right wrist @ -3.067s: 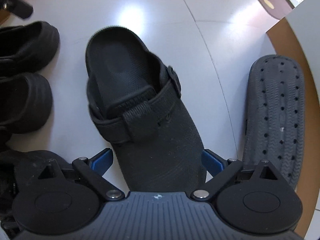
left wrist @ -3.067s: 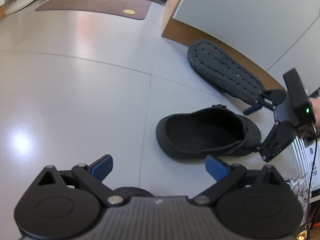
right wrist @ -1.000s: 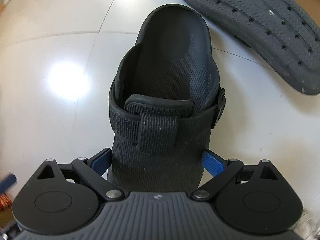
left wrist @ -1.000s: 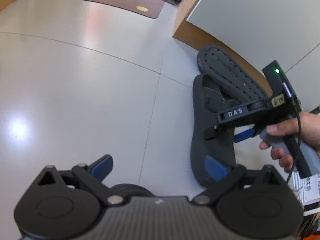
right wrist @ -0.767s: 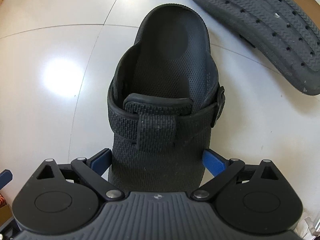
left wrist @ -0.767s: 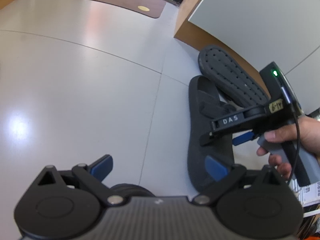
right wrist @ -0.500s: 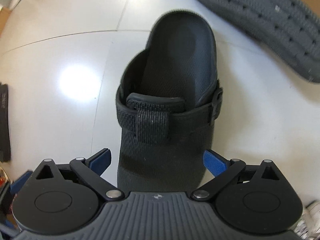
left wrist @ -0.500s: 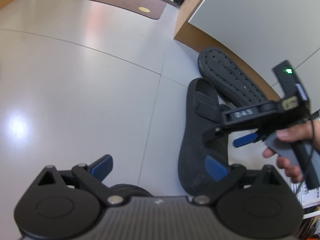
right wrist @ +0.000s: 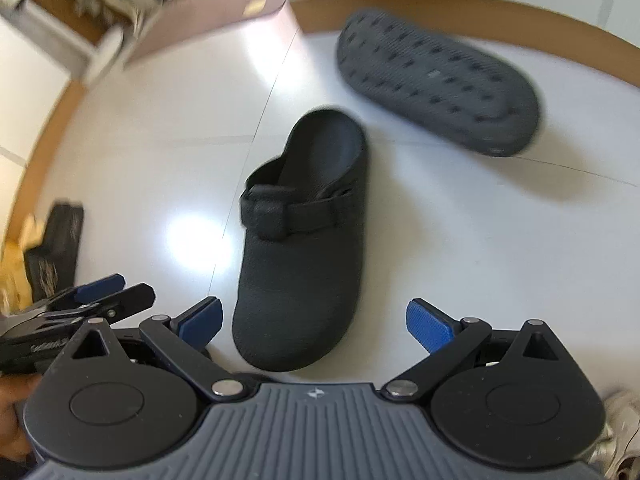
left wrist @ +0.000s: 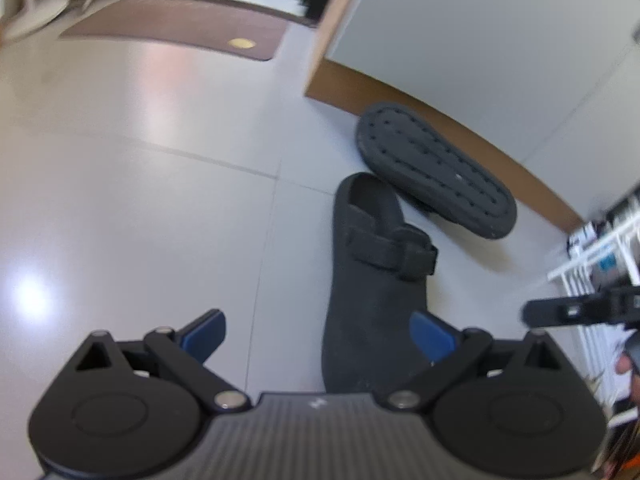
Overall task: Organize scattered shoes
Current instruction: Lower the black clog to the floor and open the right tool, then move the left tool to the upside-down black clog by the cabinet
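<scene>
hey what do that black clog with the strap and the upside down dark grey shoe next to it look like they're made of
Black strapped clog: looks like matte moulded foam or rubber with a fine pebbled grain and no sheen, though felt-like fabric can't be excluded. Overturned dark grey shoe: its sole looks like matte moulded rubber or foam, judging by the ribbed tread and rows of small holes; its upper is hidden.

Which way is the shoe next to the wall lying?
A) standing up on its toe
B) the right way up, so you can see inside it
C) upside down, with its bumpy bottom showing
C: the shoe by the wall shows its grooved, dotted sole facing up, while the clog nearer the grippers sits the right way up on the floor.
</scene>
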The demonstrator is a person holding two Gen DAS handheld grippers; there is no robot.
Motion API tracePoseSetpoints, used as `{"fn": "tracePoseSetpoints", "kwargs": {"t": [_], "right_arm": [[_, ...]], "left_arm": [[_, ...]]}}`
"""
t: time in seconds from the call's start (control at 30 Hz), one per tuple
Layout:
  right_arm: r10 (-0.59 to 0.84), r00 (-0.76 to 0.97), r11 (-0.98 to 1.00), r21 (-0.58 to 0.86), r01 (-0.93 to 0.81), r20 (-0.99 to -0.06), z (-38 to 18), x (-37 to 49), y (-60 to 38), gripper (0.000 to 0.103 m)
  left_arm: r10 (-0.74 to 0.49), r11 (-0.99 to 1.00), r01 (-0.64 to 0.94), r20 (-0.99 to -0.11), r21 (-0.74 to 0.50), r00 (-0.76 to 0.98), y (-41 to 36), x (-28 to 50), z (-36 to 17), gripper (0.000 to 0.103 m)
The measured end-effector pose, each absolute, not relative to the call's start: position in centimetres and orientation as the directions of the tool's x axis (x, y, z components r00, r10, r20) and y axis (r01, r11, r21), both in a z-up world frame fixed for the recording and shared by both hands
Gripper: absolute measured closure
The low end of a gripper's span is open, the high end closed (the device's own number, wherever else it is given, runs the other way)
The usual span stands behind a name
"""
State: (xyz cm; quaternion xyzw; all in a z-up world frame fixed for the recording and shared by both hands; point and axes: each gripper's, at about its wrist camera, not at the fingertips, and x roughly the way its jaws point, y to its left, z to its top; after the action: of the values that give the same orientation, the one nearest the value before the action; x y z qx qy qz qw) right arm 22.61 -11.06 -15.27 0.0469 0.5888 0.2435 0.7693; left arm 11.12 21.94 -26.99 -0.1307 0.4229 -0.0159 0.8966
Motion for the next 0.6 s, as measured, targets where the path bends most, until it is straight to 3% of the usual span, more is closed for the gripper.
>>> {"fn": "tracePoseSetpoints", "kwargs": {"t": [0.1, 0.3, 0.6], "right_arm": [[0.484, 0.256, 0.866, 0.416, -0.276, -0.837, -19.0, 21.9, -11.4, 0.002], [0.539, 0.354, 0.843, 0.488, -0.228, -0.765, -21.2, 21.2, -13.4, 0.002], [0.513, 0.415, 0.857, 0.474, -0.202, -0.751, -19.7, 20.3, -15.1, 0.002]], "left_arm": [[-0.103, 0.985, -0.036, -0.755, -0.166, 0.647, 20.8, 13.2, -26.2, 0.003], [-0.035, 0.999, 0.029, -0.754, -0.022, 0.655, 17.1, 20.0, -24.5, 0.003], [-0.077, 0.99, 0.141, -0.756, 0.021, 0.65, 8.9, 30.2, -21.5, 0.006]]}}
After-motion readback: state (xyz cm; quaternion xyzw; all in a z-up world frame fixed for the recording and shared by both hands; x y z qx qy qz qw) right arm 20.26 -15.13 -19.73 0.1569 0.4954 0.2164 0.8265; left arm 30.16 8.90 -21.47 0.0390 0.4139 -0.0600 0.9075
